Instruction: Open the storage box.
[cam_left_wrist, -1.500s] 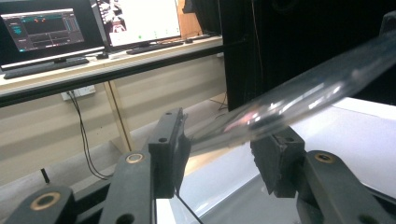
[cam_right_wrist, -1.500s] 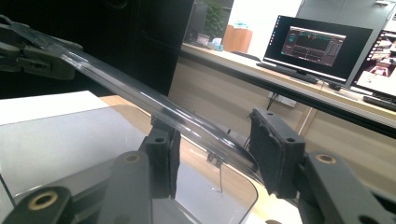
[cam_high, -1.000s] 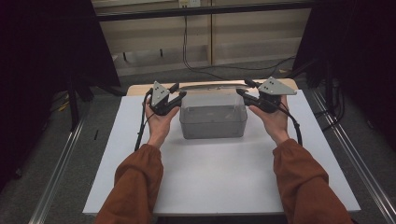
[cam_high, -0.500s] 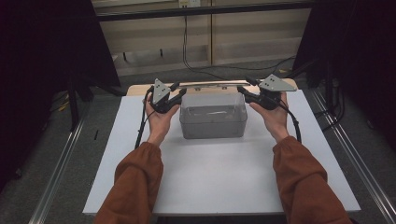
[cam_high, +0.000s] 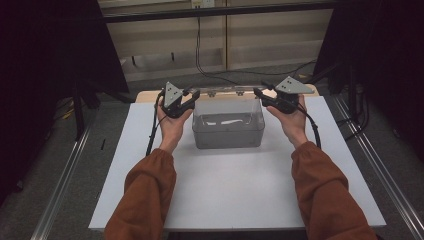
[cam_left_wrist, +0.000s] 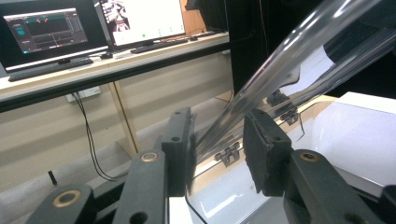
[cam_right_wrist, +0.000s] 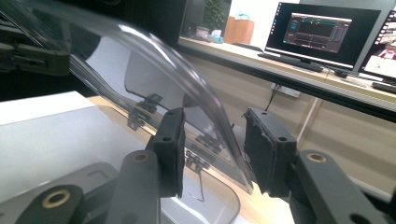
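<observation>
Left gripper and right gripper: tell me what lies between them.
The clear plastic box on the white table spans the gap between the left gripper and right gripper in the high view, its hinged lid raised.

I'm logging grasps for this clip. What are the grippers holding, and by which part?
Both are at the clear lid of the box. The left gripper seems to pinch its edge; the right gripper straddles the edge, jaws just closing, gap still showing.

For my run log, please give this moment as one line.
lid: raised | left gripper: shut on lid | right gripper: just closing around lid
</observation>
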